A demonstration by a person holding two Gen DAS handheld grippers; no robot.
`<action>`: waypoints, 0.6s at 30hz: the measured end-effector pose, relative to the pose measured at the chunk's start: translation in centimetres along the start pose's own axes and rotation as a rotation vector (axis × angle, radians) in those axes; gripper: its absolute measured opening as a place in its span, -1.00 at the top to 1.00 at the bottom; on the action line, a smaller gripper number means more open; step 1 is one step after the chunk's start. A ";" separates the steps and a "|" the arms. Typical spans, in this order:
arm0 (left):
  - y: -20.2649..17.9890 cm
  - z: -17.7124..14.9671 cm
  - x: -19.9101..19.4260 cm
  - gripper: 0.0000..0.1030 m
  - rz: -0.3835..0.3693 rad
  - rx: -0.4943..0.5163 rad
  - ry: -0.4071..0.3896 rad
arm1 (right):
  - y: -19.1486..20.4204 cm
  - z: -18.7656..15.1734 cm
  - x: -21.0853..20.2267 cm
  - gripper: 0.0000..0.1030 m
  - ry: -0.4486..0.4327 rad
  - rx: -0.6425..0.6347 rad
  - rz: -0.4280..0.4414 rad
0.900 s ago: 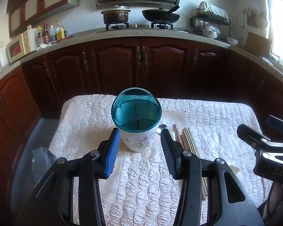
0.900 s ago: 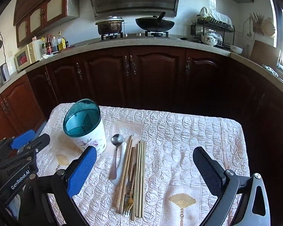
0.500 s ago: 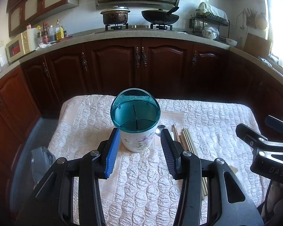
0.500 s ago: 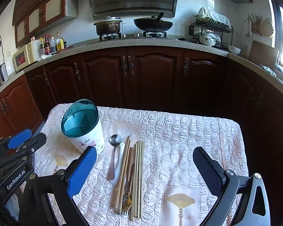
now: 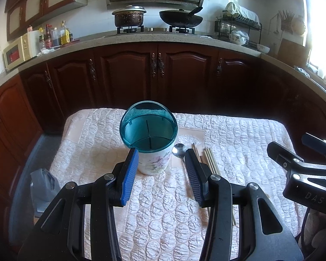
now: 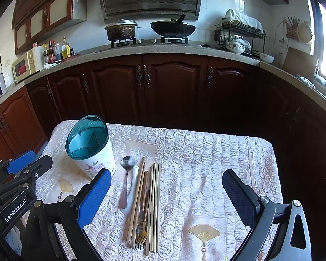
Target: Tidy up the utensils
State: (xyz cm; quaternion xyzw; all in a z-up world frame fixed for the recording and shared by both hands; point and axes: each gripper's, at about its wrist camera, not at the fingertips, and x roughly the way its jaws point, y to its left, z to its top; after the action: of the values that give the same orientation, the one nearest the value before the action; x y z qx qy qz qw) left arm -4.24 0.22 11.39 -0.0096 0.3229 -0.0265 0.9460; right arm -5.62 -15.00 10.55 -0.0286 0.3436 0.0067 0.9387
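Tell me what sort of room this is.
A home kitchen, by all signs: a gas stove bearing a pot and wok under a range hood, plus a dish rack on the counter.

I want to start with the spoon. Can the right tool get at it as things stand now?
Probably yes. The right tool is open, above the table, and the spoon lies uncovered at the left edge of the row, beside the holder.
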 end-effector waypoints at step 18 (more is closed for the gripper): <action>-0.1 -0.4 0.4 0.15 -0.005 -0.008 0.013 | -0.2 0.0 0.2 -0.98 -0.010 0.013 0.001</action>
State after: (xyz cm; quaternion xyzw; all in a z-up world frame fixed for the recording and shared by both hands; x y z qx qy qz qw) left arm -4.13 0.14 10.85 -0.0142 0.3291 -0.0274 0.9438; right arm -5.45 -15.16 10.48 -0.0224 0.3388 0.0051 0.9406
